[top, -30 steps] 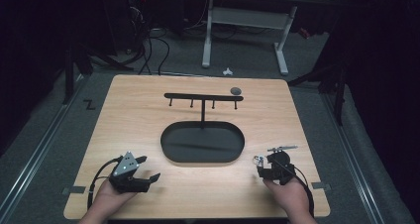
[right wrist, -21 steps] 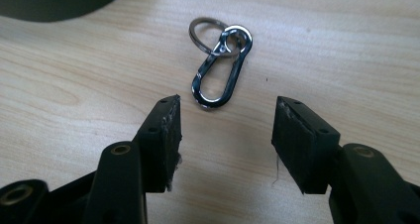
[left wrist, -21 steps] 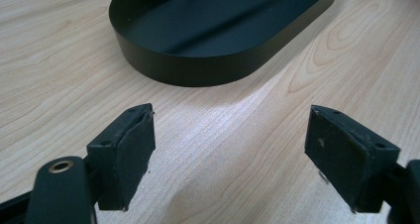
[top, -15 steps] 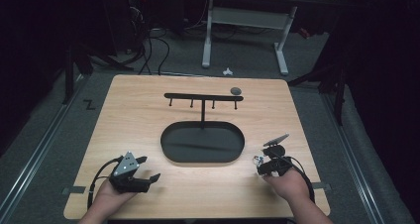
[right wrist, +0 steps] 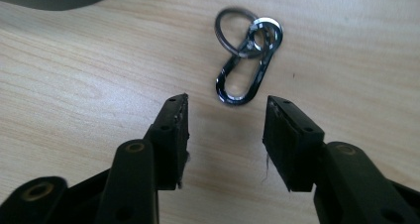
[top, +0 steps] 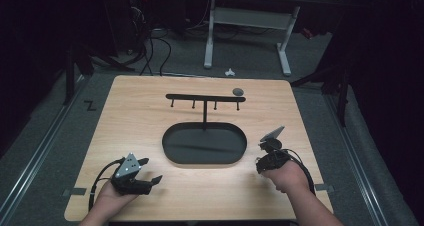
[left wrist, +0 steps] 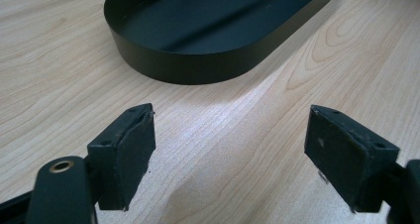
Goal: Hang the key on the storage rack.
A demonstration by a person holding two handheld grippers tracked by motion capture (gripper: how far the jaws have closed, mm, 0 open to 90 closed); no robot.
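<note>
Two black jaws of our right gripper (right wrist: pixel 225 127) stand parted, grasping nothing, with the carabiner keyring (right wrist: pixel 247 60) lying on the wood just ahead of the gap. A second ago this gripper sat level near the table's right edge; now, in the high view, we have tipped it nose-down (top: pixel 267 153), so we judge we are lining up to pick the clip. The clip is a polished, dark metal oval loop joined to a thin round split ring, flat on the table and likely slippery. Our left gripper (left wrist: pixel 233 144) has not moved; its worn, matte rubber pads (left wrist: pixel 136 144) are spread wide over bare wood, holding nothing. Beyond lies the matte black oval tray (left wrist: pixel 198 68), low-walled and smooth, its thin post carrying a hook bar (top: pixel 205 97), on the pale grained table (top: pixel 135 116).
</note>
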